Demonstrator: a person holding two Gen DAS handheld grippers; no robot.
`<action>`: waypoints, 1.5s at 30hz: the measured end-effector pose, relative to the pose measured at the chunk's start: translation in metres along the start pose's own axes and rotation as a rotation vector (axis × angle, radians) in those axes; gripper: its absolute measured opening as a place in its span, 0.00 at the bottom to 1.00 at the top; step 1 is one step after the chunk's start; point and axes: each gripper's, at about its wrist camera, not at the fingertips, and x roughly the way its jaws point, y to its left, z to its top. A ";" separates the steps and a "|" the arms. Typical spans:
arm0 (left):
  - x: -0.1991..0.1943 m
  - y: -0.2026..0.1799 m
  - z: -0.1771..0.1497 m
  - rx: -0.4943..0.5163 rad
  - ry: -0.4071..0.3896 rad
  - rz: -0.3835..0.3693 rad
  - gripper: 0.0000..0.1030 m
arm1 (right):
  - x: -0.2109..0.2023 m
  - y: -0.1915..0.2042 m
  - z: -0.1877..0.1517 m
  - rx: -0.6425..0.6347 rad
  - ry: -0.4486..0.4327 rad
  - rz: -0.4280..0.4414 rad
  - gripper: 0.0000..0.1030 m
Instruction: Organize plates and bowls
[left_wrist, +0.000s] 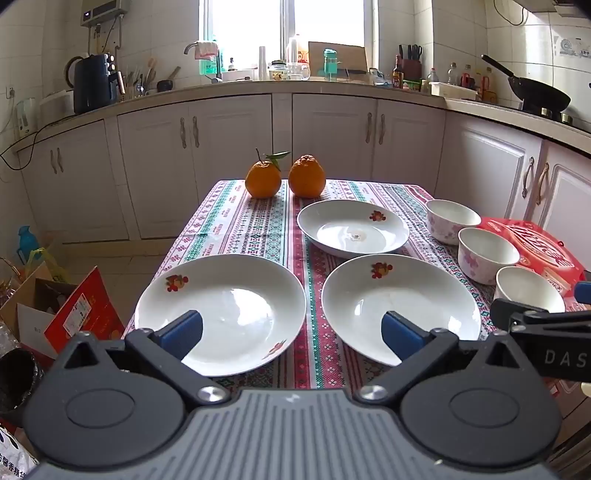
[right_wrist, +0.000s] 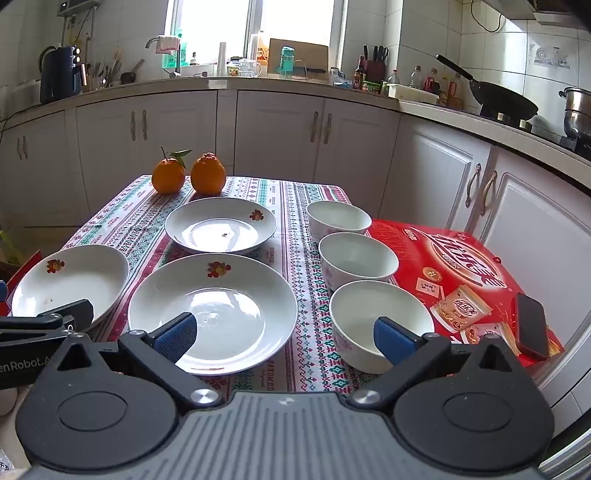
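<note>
While both grippers, left (left_wrist: 291, 338) and right (right_wrist: 284, 338), hover wide open and empty, three plates (left_wrist: 221, 310) and three bowls (right_wrist: 356, 258) sit unstacked on the table (left_wrist: 258, 229); a careless rim grab could tip one off the edge.

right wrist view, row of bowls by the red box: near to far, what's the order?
Nearest bowl → middle bowl → far bowl. All three sit apart along the left edge of the red box.
</note>
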 end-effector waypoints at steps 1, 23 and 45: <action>0.001 0.000 0.000 -0.005 0.015 -0.004 0.99 | 0.000 0.000 0.000 0.001 -0.003 0.001 1.00; -0.001 0.001 0.001 -0.005 0.010 -0.006 0.99 | -0.001 -0.001 0.001 0.000 -0.010 0.002 1.00; -0.001 0.001 0.001 -0.005 0.010 -0.007 0.99 | -0.002 -0.001 0.001 -0.001 -0.012 0.000 1.00</action>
